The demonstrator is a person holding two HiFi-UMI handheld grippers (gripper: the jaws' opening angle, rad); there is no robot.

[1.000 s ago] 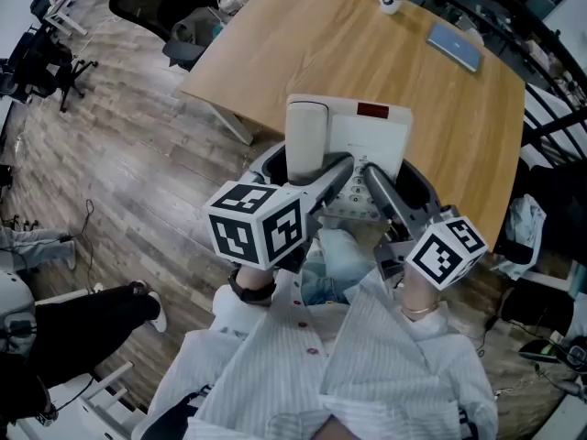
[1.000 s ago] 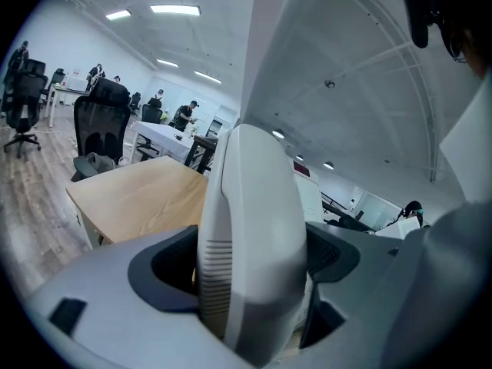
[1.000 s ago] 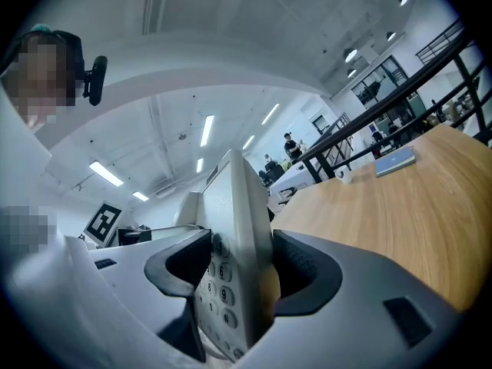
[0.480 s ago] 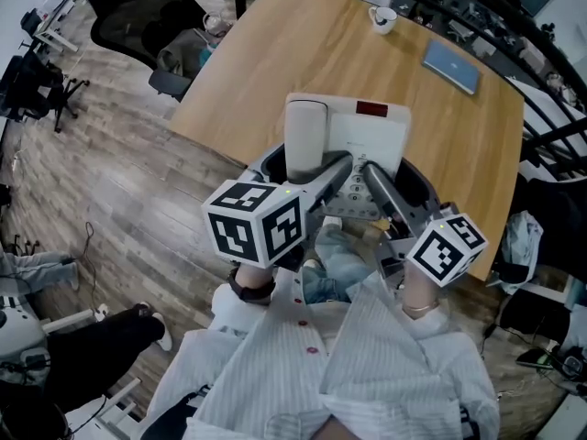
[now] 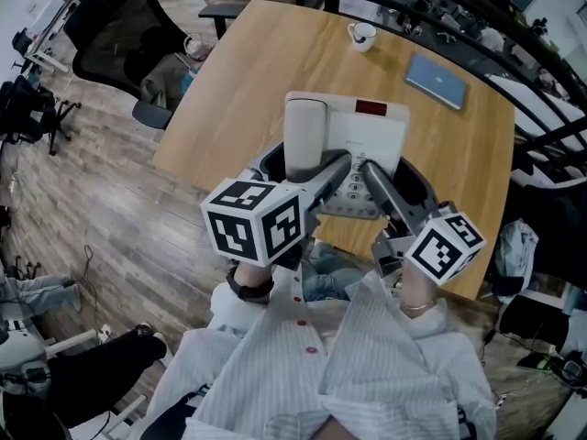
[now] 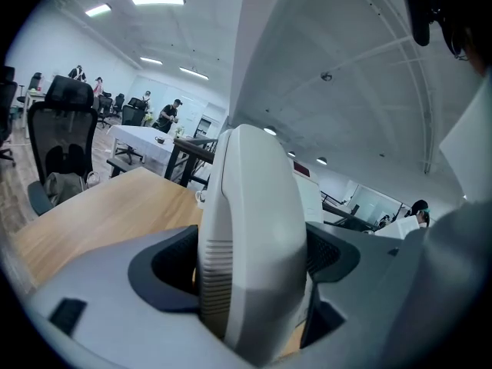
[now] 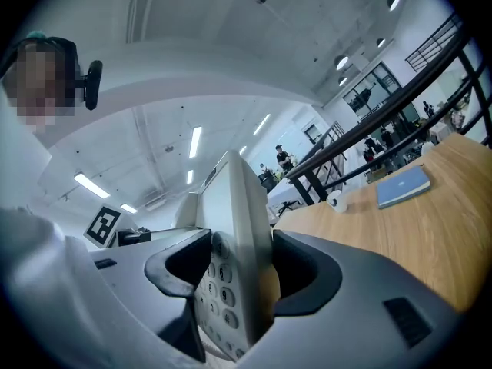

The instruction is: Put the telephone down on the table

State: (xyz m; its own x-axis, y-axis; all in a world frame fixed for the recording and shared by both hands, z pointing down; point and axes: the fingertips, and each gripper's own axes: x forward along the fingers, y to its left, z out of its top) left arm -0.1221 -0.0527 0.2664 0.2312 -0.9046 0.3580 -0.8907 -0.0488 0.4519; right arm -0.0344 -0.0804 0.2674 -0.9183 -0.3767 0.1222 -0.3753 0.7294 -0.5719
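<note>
Light wooden table [image 5: 266, 71] with rounded corners, standing on a grey-brown plank floor [image 5: 101, 200] in an open office with ceiling strip lights. One black office chair [image 5: 119, 30] is off the table's far left corner and dark railings run along its right side. On the table: one white cup [image 5: 362, 34] at the far edge and one blue flat book [image 5: 437, 79] near the far right corner, the two well apart. One white desk telephone [image 5: 371, 136] with a grey keypad is held up over the near part of the table, not resting on it. Two grippers, both gripping. The left gripper [image 6: 254, 256] has its fingers closed against the white handset [image 5: 305, 126] on the phone's left side. The right gripper [image 7: 234, 271] has its fingers clamped on the phone body's right edge at the keypad, with number keys showing between them. The person's white striped shirt [image 5: 348, 365] is at the table's near side.
</note>
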